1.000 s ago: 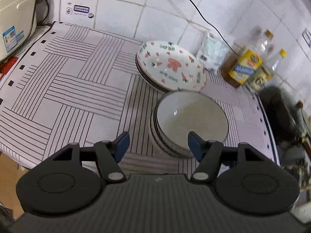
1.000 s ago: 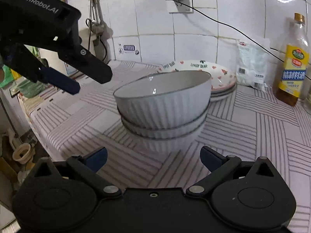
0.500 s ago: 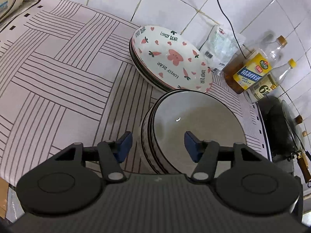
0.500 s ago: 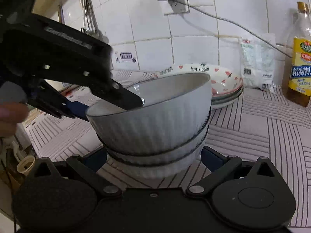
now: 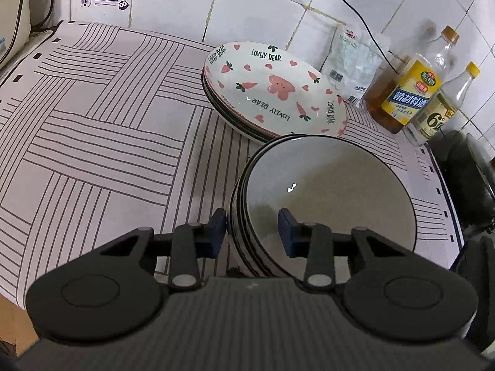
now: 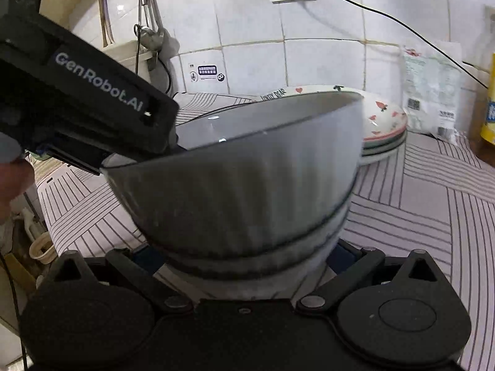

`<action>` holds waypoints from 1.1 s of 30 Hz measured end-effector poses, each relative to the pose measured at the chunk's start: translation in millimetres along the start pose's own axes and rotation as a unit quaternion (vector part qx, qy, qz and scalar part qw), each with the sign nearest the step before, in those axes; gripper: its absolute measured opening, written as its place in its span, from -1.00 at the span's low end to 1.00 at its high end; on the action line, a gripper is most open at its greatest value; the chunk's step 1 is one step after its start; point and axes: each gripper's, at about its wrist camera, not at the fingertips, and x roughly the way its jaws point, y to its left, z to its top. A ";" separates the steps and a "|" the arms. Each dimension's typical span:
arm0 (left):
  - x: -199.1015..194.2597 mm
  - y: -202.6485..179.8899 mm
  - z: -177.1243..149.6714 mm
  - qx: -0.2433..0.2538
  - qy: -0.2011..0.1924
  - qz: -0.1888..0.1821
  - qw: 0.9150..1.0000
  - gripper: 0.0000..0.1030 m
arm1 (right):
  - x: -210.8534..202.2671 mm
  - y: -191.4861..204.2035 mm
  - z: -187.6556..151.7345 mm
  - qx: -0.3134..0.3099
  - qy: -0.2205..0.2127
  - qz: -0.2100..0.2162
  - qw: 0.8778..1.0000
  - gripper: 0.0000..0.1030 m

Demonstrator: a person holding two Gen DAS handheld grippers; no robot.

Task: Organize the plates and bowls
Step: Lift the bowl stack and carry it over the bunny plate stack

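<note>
A stack of grey ribbed bowls (image 5: 328,191) stands on the striped counter mat (image 5: 92,142); it fills the right wrist view (image 6: 241,191). My left gripper (image 5: 252,235) straddles the near rim of the bowls, one finger outside and one inside, jaws narrowed around the rim but still a little apart. My right gripper (image 6: 244,256) is open, its fingers either side of the base of the stack, mostly hidden behind it. A stack of "Lovely Bear" plates (image 5: 275,92) sits behind the bowls, also in the right wrist view (image 6: 383,123).
Oil and vinegar bottles (image 5: 408,92) and a white packet (image 5: 352,61) stand by the tiled wall. A dark pan (image 5: 467,182) sits at the right edge of the mat. A white appliance (image 5: 12,15) is far left.
My left gripper came down onto the bowls' near rim and narrowed. My right gripper moved in until the stack sits between its fingers. The top bowl now tilts.
</note>
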 end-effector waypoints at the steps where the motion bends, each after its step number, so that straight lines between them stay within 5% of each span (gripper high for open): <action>1: 1.5 0.4 0.1 -0.001 0.001 0.000 1.000 -0.31 | 1.8 0.3 1.6 -0.002 0.001 -0.001 1.000 1.00; 19: -1.4 -10.3 11.0 0.032 0.021 -0.002 0.999 -0.29 | -6.3 -0.7 -1.1 0.001 -0.020 0.014 1.000 1.00; 33: -21.8 -41.8 56.1 0.074 -0.016 0.011 0.997 -0.26 | -23.0 -19.9 38.0 -0.013 -0.053 0.017 0.998 1.00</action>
